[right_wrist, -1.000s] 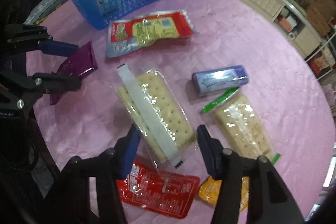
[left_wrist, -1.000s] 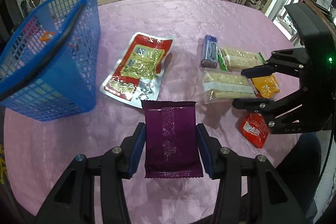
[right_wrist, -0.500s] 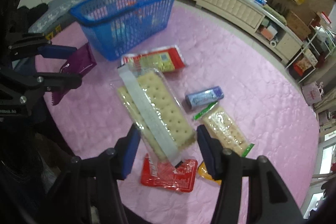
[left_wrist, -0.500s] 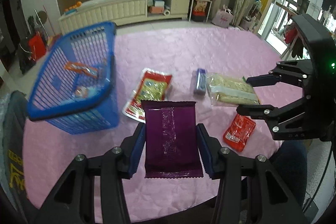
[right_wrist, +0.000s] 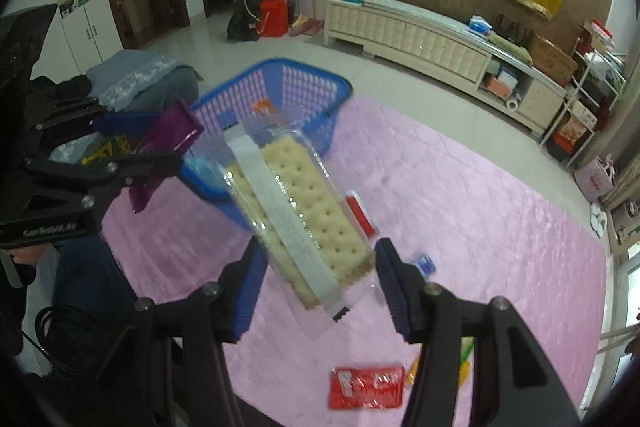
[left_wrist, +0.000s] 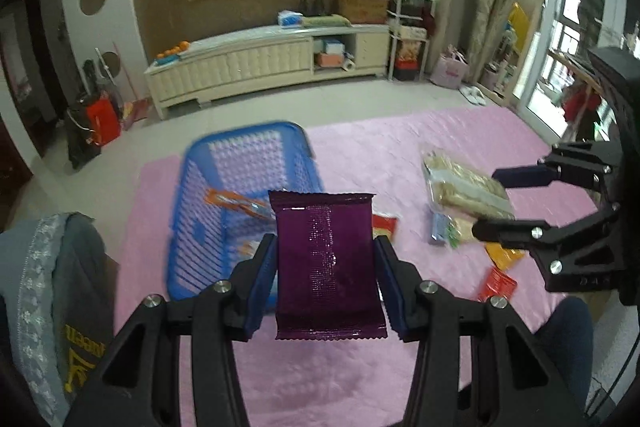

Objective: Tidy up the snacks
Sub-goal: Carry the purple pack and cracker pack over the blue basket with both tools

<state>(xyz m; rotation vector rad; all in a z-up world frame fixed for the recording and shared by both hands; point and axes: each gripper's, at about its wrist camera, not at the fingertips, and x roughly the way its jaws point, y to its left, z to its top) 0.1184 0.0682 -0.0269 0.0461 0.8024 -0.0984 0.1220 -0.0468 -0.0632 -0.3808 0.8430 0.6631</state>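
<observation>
We see our left gripper (left_wrist: 326,281) clamped on a glossy purple foil packet (left_wrist: 326,263) with crimped ends, held high above the pink table (left_wrist: 420,147) beside the blue mesh basket (left_wrist: 224,195). Our right gripper (right_wrist: 318,287) is closed on a clear pack of pale, dimpled crackers (right_wrist: 298,211) with a white strip, also aloft near the basket

A home living room: long cream sideboard (left_wrist: 272,61), cluttered shelf rack (left_wrist: 408,27), pink-clothed table (left_wrist: 400,163).
</observation>
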